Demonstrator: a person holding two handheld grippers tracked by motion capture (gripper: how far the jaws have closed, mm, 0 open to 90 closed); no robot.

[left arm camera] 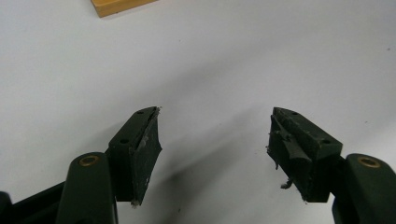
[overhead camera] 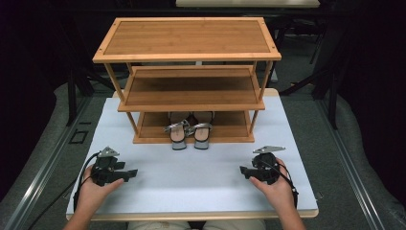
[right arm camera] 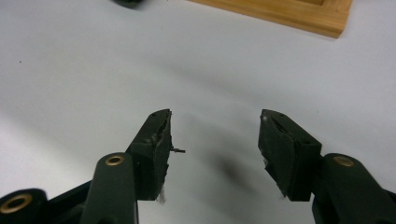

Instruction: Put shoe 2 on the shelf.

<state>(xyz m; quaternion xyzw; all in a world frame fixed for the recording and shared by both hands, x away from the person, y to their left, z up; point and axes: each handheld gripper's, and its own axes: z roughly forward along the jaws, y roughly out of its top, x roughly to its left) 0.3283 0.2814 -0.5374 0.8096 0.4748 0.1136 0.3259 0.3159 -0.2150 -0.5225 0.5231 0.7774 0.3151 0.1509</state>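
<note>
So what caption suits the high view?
Two open grippers rest on the table before a shoe rack.

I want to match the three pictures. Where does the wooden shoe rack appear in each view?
High view: the wooden shoe rack stands at the centre and top, on the far part of the table.
Left gripper view: one corner of its base, at the top edge, left of centre.
Right gripper view: its base edge, top right.
Shared landmark: the white table top.

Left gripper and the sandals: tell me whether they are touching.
Apart. The high view shows the left gripper low over the white table, with bare table between it and the sandals on the rack's bottom shelf.
</note>
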